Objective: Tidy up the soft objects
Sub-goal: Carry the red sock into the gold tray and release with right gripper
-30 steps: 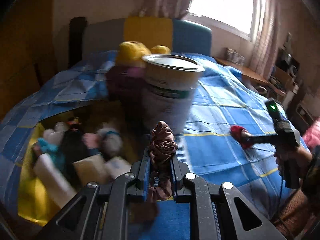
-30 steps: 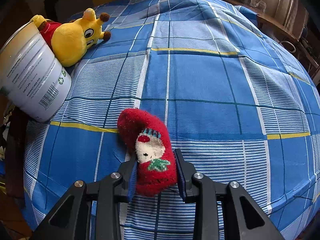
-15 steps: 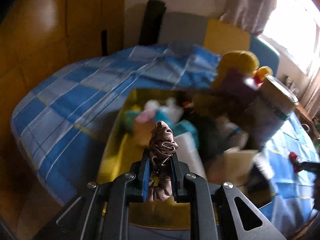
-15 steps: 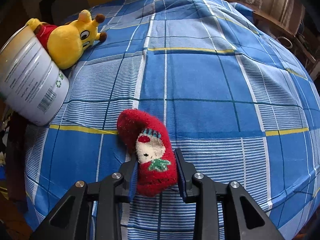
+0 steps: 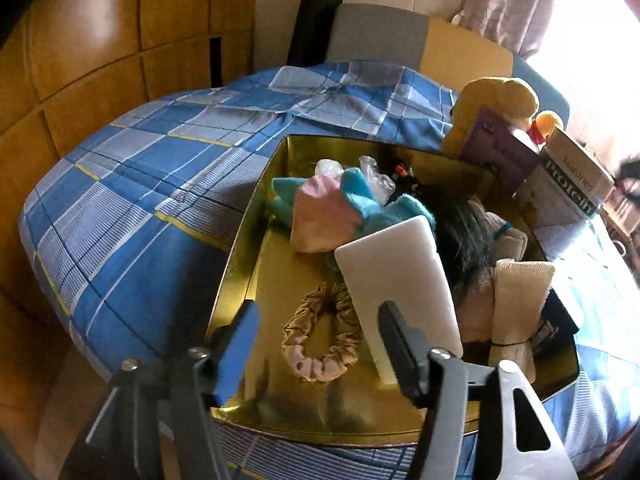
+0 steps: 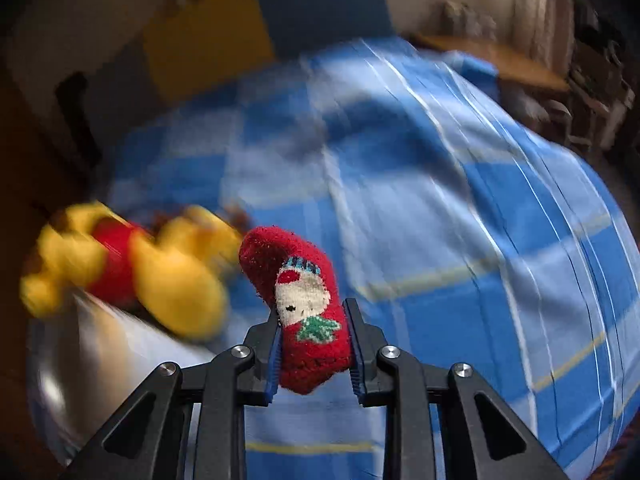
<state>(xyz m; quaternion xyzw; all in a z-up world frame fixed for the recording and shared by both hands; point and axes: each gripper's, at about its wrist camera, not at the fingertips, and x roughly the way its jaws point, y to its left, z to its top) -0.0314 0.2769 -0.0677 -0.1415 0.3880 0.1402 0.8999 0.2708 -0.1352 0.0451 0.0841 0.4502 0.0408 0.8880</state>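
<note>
The left gripper [image 5: 316, 344] hangs over the near end of a gold tin [image 5: 256, 216], its jaws opening with nothing pinched between them; the scrunchie [image 5: 320, 334] lies flat on the tin floor right below and between the fingers, so that piece looks delivered. Ahead of it the tin already holds a teal and pink plush [image 5: 332, 208], a white slab [image 5: 400, 280] leaning up just right of the jaws, a dark furry thing [image 5: 460, 232] and a rolled cream cloth [image 5: 520, 292] further right. The right gripper [image 6: 314, 348] has a red sock [image 6: 300, 300] clamped between its pads, jaws closing on it, and the sock appears clear of the blue bedspread [image 6: 480, 200]. To its left, blurred, is a yellow plush [image 6: 160, 264], not in the tin. So the job seems well along: the sock needs carrying to the tin, and the yellow plush probably comes after.
</note>
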